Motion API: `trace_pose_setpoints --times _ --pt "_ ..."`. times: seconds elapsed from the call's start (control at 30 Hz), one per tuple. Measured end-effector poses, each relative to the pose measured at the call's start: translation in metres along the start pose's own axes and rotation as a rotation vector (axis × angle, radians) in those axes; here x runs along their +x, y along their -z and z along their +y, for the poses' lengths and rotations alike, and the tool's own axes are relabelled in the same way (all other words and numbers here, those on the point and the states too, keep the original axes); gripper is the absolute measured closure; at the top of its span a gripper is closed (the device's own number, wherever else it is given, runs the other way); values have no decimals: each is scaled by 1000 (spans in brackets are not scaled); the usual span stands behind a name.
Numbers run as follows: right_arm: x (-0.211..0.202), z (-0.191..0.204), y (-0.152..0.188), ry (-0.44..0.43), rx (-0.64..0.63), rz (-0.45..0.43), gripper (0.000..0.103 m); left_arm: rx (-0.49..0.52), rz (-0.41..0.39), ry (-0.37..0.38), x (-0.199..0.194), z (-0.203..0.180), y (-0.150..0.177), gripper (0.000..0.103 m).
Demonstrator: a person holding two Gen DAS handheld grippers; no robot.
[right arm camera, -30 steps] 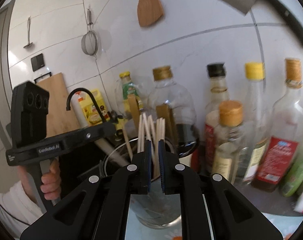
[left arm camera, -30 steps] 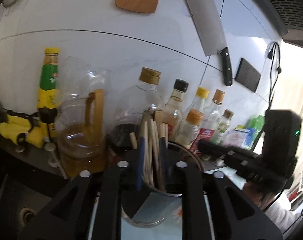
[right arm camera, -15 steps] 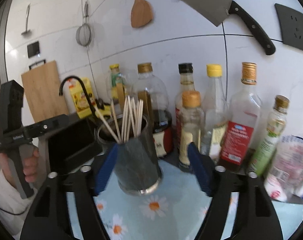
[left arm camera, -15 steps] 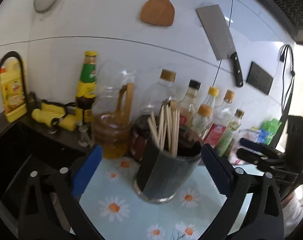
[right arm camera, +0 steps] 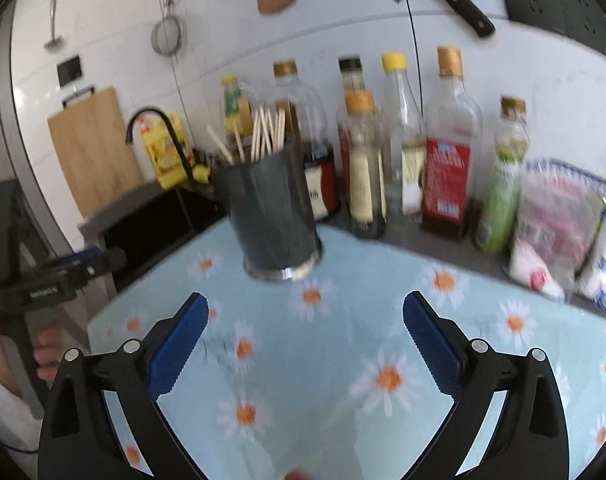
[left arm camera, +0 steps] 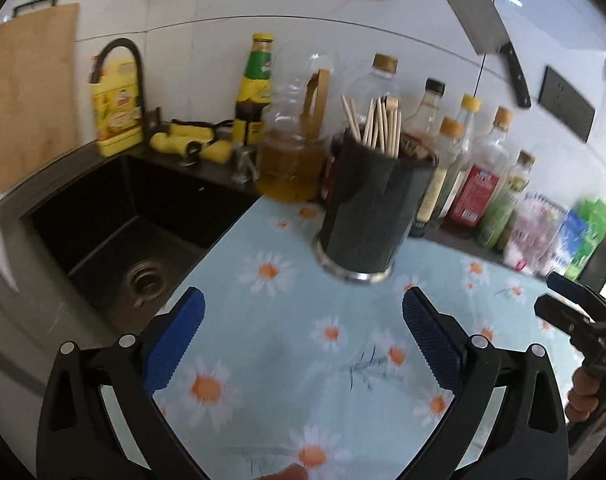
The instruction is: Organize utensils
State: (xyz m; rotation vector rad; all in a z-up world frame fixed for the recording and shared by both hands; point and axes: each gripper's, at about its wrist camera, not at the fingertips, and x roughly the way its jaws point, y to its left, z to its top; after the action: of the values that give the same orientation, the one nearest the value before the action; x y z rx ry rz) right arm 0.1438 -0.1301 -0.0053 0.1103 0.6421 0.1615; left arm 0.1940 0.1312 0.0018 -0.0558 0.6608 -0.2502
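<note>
— Since a second ago both grippers are seen pulled back from the dark utensil holder (left arm camera: 373,208); what is shown of the left gripper (left arm camera: 303,328)?

— Its blue pads (left arm camera: 175,340) are spread wide, with only the daisy-patterned mat (left arm camera: 283,360) seen between them. Nothing is gripped. A second ago the same pads were held close together right at the holder's rim.

— And the right gripper (right arm camera: 303,328)?

— Its jaws are opening, already far apart, and no object is found between them; the mat alone is seen there. Earlier they were nearly shut among the chopsticks (right arm camera: 269,130).

— Where is the holder placed?

— It is stood upright on the far part of the mat, just in front of a row of bottles (right arm camera: 449,148) along the tiled wall. The chopsticks are left standing inside it, fanned out above the rim. A black sink (left arm camera: 115,232) is seen to its left in the left wrist view.

— Is either gripper touching it?

— No, both are kept well apart from it. In the right wrist view the left gripper is caught at the left edge, with the hand (right arm camera: 47,354) on its handle.
</note>
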Motion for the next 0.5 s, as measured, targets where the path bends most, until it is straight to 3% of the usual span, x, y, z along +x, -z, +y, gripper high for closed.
trace_pose_setpoints --times 0.27,0.5 --pt "-32 0 40 -12 -17 32 8 32 -16 -92 -44 -41 49 6" --pt "-68 8 71 65 -108 25 8 -4 42 -89 -65 -73 81 6"
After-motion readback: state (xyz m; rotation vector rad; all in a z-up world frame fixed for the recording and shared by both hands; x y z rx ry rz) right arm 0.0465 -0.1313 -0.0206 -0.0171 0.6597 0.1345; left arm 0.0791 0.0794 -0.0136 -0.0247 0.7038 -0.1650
